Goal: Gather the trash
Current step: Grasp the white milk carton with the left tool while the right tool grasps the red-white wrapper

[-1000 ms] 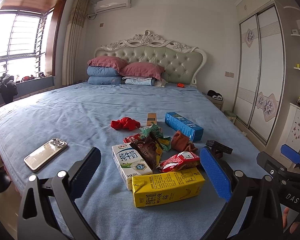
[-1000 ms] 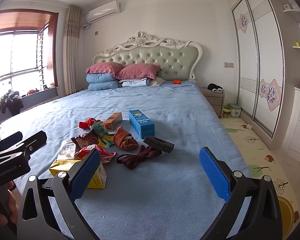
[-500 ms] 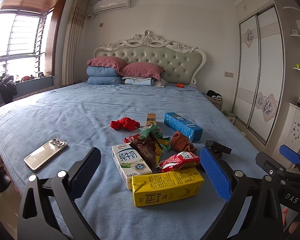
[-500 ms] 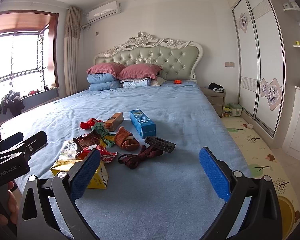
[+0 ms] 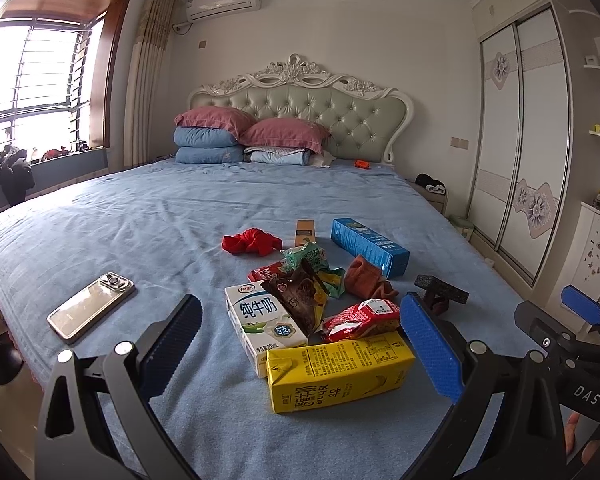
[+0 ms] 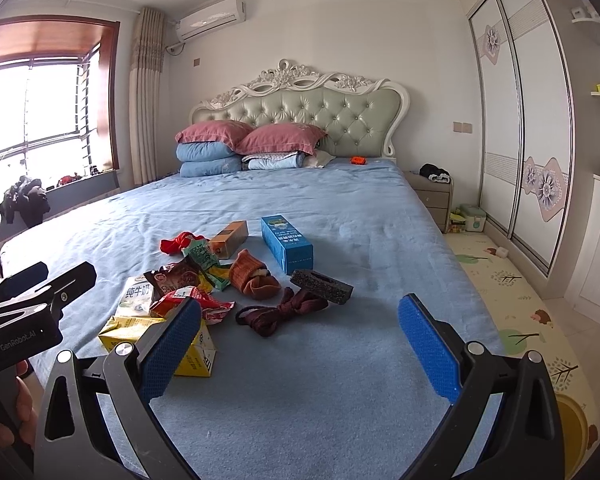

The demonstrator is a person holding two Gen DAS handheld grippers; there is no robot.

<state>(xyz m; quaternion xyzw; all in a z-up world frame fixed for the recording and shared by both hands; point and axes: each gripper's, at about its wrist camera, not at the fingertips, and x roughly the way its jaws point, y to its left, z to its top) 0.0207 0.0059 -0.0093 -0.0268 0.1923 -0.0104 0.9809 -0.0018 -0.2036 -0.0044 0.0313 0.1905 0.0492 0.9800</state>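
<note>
Blue bedsheet (image 5: pixel 148 216) carries a loose heap of trash near the foot of the bed. Nearest the left hand-held gripper (image 5: pixel 300 348) lies a yellow drink carton (image 5: pixel 340 374) on its side, framed between the two spread blue pads, which grip nothing. Touching the carton's far edge are a white milk carton (image 5: pixel 262 320) and a red crumpled packet (image 5: pixel 360 318); a brown snack wrapper (image 5: pixel 300 300) overlaps the milk carton, with a green wrapper (image 5: pixel 308 256) just behind it. Farther up the bed sit a red cloth (image 5: pixel 252 242), a small brown box (image 5: pixel 304 233) and a long blue box (image 5: pixel 368 246). An orange sock (image 5: pixel 364 280) lies between the blue box and the red packet. A phone (image 5: pixel 90 306) rests well apart, off to the left.

The right hand-held gripper (image 6: pixel 300 344) also stands wide open and empty above the sheet. From its view the heap lies ahead and to the left, the yellow carton partly behind its left pad. A dark red tied cloth (image 6: pixel 280 312) and a black sponge block (image 6: pixel 322 286) lie just ahead of it, the block touching the cloth's far end.
</note>
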